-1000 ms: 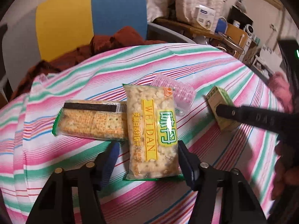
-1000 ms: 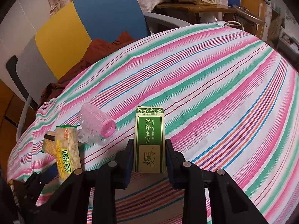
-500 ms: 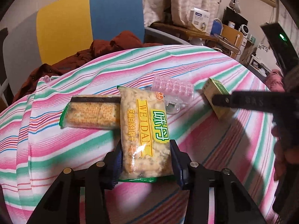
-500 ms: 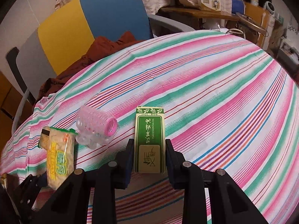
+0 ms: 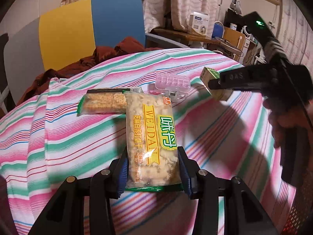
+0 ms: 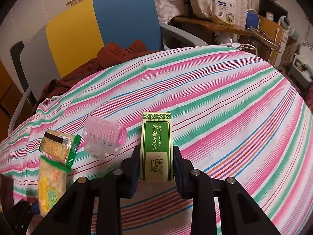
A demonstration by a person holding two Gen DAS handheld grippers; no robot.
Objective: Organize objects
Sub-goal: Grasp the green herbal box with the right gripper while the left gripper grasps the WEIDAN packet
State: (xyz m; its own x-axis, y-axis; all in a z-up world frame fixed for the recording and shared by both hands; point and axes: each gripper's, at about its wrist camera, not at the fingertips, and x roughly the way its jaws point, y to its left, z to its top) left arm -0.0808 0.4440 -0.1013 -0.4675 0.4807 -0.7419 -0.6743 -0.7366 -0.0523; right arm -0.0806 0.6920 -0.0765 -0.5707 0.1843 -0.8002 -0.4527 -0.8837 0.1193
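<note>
So in my left wrist view the left gripper [image 5: 151, 171] sits at the bottom centre of the frame, clamped on the near end of the WEIDAN snack pack [image 5: 150, 139], with a blue pad pressed against each side of the bag. The pack runs straight up the frame from the jaws, and its far end overlaps the cracker packet [image 5: 103, 103], which lies crosswise just left of centre on the striped tablecloth [image 5: 58, 141]. The pink hair roller [image 5: 172, 82] sits just above and right of the pack's top edge. Over on the right wrist view, the right gripper [image 6: 156, 168] at bottom centre is pinched shut on the lower part of the green essential oil box [image 6: 157, 146], which stands up between the fingers with its label facing me. The roller shows left of the box there, near but not touching, and both snack bags are down in the lower left corner. From the left camera the right gripper comes in from the right edge holding that box at upper right. A yellow and blue chair [image 6: 101, 29] is behind the table.
</note>
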